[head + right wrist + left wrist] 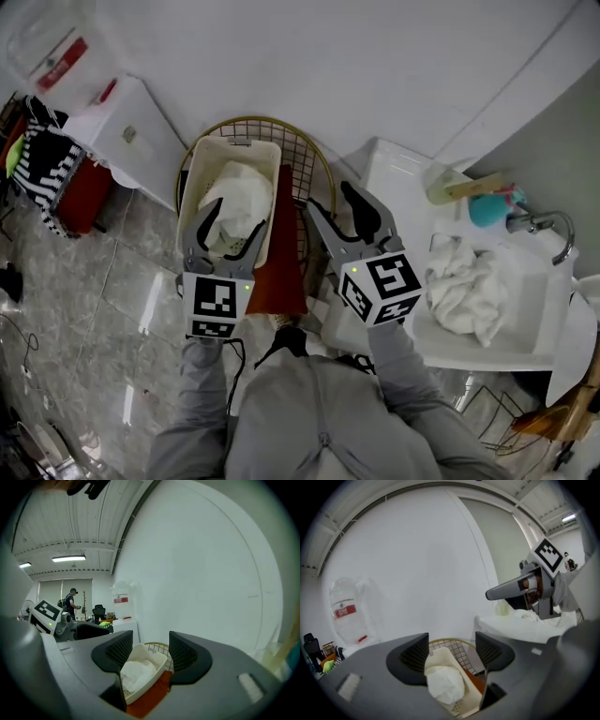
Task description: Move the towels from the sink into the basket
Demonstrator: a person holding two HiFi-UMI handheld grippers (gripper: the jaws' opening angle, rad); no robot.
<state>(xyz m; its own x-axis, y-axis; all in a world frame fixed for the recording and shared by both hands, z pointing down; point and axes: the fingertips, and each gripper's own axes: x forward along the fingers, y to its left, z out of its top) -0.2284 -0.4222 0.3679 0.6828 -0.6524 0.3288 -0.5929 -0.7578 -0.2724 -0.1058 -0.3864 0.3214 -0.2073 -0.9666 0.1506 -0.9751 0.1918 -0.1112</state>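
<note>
Both tongs are empty. The left gripper (232, 221) has its jaws well apart with nothing between the pads. Its own view looks through the gap down onto the basket (452, 705). The right gripper (333, 199) has a narrower gap and is likewise bare.

One white towel (234, 202) lies bunched inside the basket (190, 192), which sits on a round wire rack (305, 155) beside a red cloth (281, 258). More white towels (464, 286) lie in a heap in the sink (525, 354) at the right, below the tap (544, 225). The task is judged part done, and the step in hand is the next fetch from the sink.

- Take the right gripper to the heap, since it is the nearer one.
- Widen its jaws before reaching the cloth.
- Bite into a raised fold, not a flat edge, so that the cloth does not slip out.
- Lift clear of the sink rim before crossing.
- Keep trailing cloth off the tap and the bottles behind it.
- Release only over the basket, not over the red cloth.
</note>
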